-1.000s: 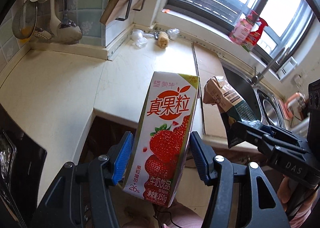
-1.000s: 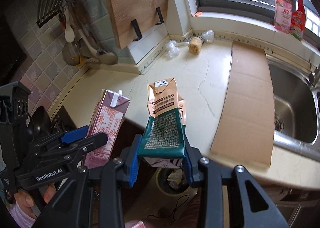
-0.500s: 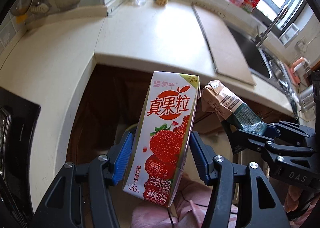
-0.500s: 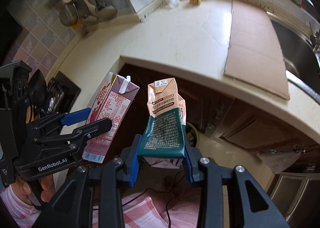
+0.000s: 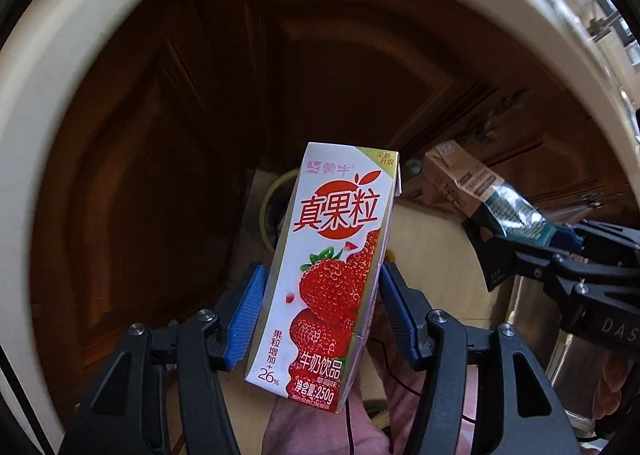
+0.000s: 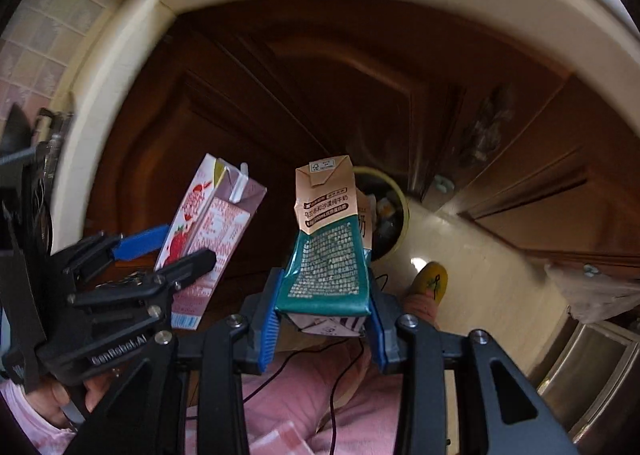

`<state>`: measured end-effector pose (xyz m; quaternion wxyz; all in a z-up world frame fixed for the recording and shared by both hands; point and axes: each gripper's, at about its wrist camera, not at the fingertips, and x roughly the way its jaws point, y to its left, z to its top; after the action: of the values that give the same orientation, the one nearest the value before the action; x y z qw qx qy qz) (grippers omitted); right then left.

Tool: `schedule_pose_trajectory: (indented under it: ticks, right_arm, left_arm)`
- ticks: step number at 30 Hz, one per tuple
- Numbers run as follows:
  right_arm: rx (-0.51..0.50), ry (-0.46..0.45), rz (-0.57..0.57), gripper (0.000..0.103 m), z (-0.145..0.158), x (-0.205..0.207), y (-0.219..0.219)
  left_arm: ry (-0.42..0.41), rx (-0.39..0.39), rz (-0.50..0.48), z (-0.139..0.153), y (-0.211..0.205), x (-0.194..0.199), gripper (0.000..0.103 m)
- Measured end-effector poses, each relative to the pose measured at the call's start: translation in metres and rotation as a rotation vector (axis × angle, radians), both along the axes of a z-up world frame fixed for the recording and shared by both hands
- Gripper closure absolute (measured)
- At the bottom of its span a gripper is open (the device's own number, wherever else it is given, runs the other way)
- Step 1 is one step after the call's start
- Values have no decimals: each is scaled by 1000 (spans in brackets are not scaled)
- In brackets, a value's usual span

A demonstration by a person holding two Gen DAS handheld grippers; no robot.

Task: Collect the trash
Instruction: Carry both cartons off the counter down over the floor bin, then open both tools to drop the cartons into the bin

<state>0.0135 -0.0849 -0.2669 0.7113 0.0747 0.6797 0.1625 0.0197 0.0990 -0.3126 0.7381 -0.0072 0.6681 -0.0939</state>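
Your left gripper (image 5: 320, 319) clamps the white strawberry milk carton (image 5: 328, 271) at frame centre, your right gripper (image 6: 322, 319) grips the crumpled teal-and-tan carton (image 6: 326, 251), both above the yellow-rimmed bin (image 6: 394, 211), so only dropping remains.

White carton (image 5: 332, 275) printed with red strawberries and red lettering. Beside it, second carton (image 6: 326, 247): tan top, dark green base, white print. Blue pads (image 5: 246, 315). Dark brown cabinets (image 5: 160, 115) behind.
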Motion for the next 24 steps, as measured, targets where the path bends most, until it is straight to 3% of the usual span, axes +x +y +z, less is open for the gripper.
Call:
schedule_pose_trajectory:
  ticks: [10,17,24]
  right_arm:
    - [-46,71,-16,66,-95,16,0]
    - [-22,140,-48,66,-164,22,-3]
    - [-46,211,-34,66,-225,29,12]
  left_arm:
    - [84,22,32,-98,-2,24,46]
    - [130,23,65,-164,9,26,46]
    - [184,20,111,-218,22,36,46]
